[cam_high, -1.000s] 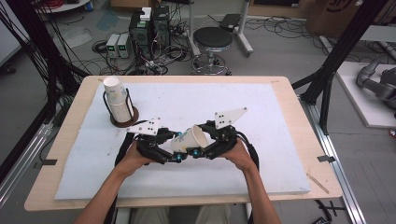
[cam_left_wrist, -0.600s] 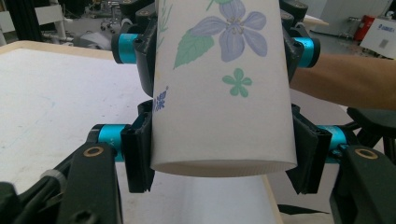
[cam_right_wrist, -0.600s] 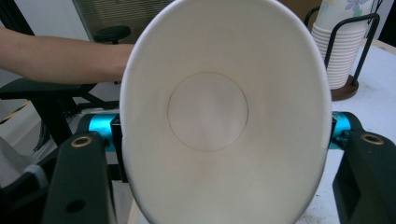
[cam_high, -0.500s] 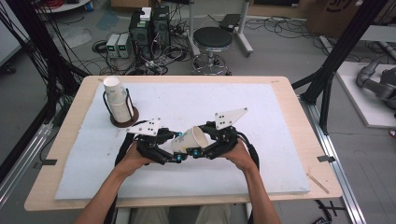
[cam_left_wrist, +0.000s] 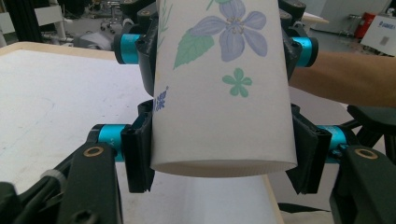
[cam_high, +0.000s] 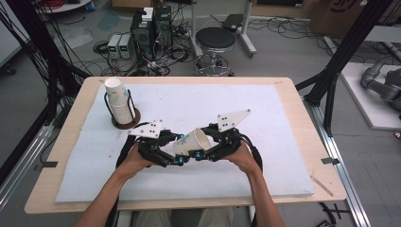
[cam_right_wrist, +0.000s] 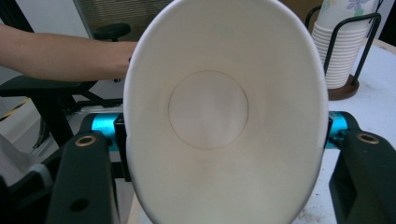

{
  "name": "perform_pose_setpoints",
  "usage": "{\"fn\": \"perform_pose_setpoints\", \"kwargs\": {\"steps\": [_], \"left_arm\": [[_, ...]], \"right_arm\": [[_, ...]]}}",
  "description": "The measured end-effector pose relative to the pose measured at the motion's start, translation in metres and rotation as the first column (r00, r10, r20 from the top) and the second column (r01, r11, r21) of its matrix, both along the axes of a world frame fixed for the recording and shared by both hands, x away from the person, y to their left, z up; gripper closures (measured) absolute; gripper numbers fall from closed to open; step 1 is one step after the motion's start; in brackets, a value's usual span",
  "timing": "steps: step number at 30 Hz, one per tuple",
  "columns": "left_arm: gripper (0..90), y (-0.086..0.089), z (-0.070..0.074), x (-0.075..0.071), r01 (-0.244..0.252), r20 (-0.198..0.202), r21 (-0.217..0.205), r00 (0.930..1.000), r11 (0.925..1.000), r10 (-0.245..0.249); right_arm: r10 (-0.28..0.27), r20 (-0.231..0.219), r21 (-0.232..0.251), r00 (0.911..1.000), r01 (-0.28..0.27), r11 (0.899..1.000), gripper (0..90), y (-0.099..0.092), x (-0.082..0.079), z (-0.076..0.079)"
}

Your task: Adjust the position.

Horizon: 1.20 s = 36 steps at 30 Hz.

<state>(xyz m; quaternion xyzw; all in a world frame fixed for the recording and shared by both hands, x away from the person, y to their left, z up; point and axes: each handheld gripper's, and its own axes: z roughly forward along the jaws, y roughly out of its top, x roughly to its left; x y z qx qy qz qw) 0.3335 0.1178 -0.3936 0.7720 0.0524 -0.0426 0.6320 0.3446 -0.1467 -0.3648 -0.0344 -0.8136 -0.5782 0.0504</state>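
Both hands low at the near edge of the table (cam_high: 283, 142), forearms in from the bottom.

Left gripper (cam_high: 176, 152) clamped on the paper cup (cam_high: 191, 142) near its closed base; fingers (cam_left_wrist: 137, 154) pressed flat on the cup wall either side in the left gripper view. Narrow grip, wall not crushed there.

Right gripper (cam_high: 201, 150) fingers just closing, now pinching the same cup at the rim end; in the right gripper view, mouth squeezed to an oval, inside bottom visible. So: held, slightly deformed.

Cup lying on its side, raised off the white mat (cam_high: 265, 113), spanning between the two grippers, mouth toward the right one. Looks like one end per gripper to pull or twist — probably separating nested cups or a hand-over; cannot tell if a second cup is nested inside.

Farther back left: cup stack (cam_high: 118, 101) upright in a wire holder (cam_high: 128, 118) on a round base, well apart from the hands. Likely the source.

Beyond the table: stool (cam_high: 215, 40), electronics boxes (cam_high: 151, 26), cables on the floor.
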Motion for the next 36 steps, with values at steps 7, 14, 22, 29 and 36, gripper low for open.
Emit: {"fn": "perform_pose_setpoints", "kwargs": {"steps": [7, 14, 22, 29, 36], "left_arm": [[36.9, -0.0001, 0.0004, -0.0002, -0.003, 0.001, 0.004, 1.0, 1.0, 0.003], [28.6, 0.0, 0.0002, -0.0006, -0.008, 0.0, 0.013, 1.0, 0.9999, 0.008], [15.6, -0.0021, -0.0011, 0.0, -0.038, -0.026, 0.02, 0.9989, 0.9991, 0.039], [6.1, -0.0015, -0.0006, 0.0, -0.043, -0.037, 0.011, 0.9984, 0.999, 0.044], [6.1, -0.0014, -0.0006, -0.0006, -0.046, -0.03, 0.032, 0.9985, 0.9984, 0.047]], "right_arm": [[0.003, -0.007, -0.001, 1.0, -0.003, 1.0, 35.5, -0.0002, -0.0002, 0.0001], [-0.006, -0.002, 0.014, 1.0, 0.006, 1.0, 35.5, -0.0031, 0.0004, 0.0014], [-0.004, -0.006, 0.012, 1.0, 0.004, 1.0, 35.5, -0.0038, -0.0001, 0.0019], [-0.004, -0.007, 0.013, 1.0, 0.004, 1.0, 35.4, -0.004, -0.0003, 0.0021], [0.0, -0.008, 0.009, 1.0, 0.0, 1.0, 35.4, -0.0037, -0.0004, 0.002]]}}
